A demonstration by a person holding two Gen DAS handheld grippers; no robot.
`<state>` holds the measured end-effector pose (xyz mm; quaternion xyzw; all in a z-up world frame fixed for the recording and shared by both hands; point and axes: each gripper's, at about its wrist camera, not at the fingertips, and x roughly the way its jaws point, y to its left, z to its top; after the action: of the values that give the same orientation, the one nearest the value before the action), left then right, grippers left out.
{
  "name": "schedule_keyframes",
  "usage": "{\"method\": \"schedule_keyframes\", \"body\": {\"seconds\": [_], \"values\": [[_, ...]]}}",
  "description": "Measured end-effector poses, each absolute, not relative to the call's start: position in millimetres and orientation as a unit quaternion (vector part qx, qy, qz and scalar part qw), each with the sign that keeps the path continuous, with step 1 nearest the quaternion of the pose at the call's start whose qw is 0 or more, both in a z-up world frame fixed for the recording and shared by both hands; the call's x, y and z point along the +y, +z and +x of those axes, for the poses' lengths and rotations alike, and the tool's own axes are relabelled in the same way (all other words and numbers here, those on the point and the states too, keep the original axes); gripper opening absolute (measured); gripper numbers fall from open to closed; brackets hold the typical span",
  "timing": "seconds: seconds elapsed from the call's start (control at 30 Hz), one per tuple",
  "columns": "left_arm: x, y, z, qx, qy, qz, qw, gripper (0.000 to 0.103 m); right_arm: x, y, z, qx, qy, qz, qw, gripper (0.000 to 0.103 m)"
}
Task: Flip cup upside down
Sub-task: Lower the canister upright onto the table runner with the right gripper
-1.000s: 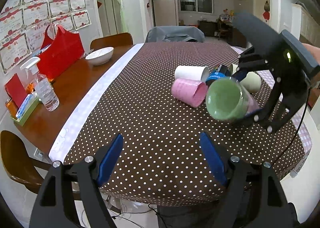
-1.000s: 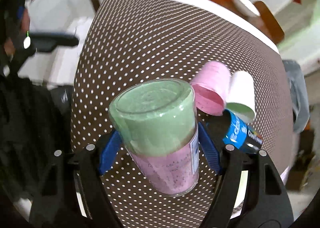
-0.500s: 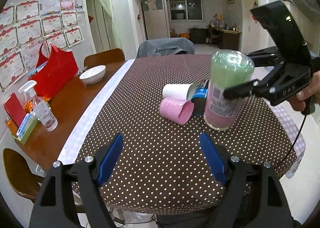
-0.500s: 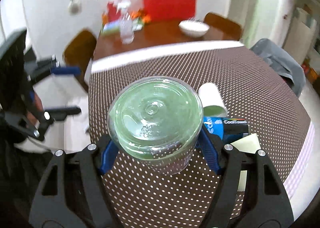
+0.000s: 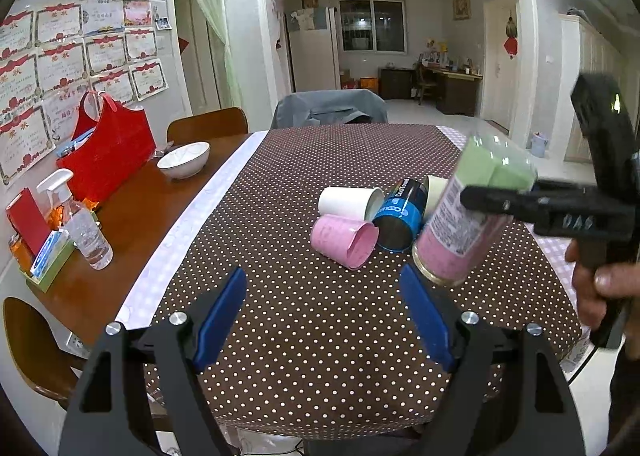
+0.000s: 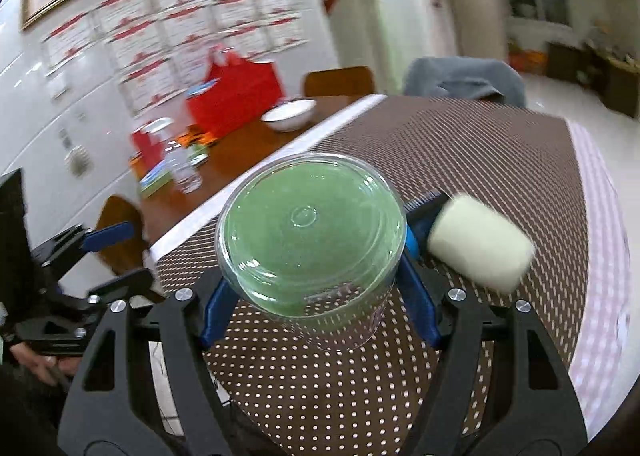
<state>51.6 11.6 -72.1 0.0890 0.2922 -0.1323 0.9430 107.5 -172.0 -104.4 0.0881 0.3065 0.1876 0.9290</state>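
My right gripper [image 6: 316, 296] is shut on a clear plastic cup [image 6: 312, 232] with a green base and a pink lower part. In the left wrist view the cup [image 5: 464, 216] is held base up and tilted, its mouth just above the dotted tablecloth [image 5: 320, 296], with the right gripper [image 5: 520, 200] across its upper part. My left gripper [image 5: 324, 316] is open and empty over the near table edge, left of the cup.
A pink cup [image 5: 344, 240], a white cup [image 5: 350, 204], a blue can [image 5: 400, 216] and a cream cup [image 6: 480, 252] lie on their sides mid-table. A white bowl [image 5: 184, 160], red bag [image 5: 108, 156] and spray bottle [image 5: 80, 224] stand on the bare wood at left.
The cup went from lying sideways in my right gripper to base up. It now tilts with its mouth low over the cloth. The left gripper has not moved.
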Motion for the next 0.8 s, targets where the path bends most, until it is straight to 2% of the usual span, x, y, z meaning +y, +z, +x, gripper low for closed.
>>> {"method": "schedule_keyframes", "body": {"seconds": [0.3, 0.8], "values": [[13, -80, 55, 0.304, -0.131, 0.075, 0.941, 0.078, -157, -120, 107, 0.305, 0.142, 0.062, 0.940, 0.071], [11, -87, 56, 0.311, -0.131, 0.071, 0.939, 0.078, -142, -146, 125, 0.357, 0.138, 0.033, 0.923, 0.071]]}}
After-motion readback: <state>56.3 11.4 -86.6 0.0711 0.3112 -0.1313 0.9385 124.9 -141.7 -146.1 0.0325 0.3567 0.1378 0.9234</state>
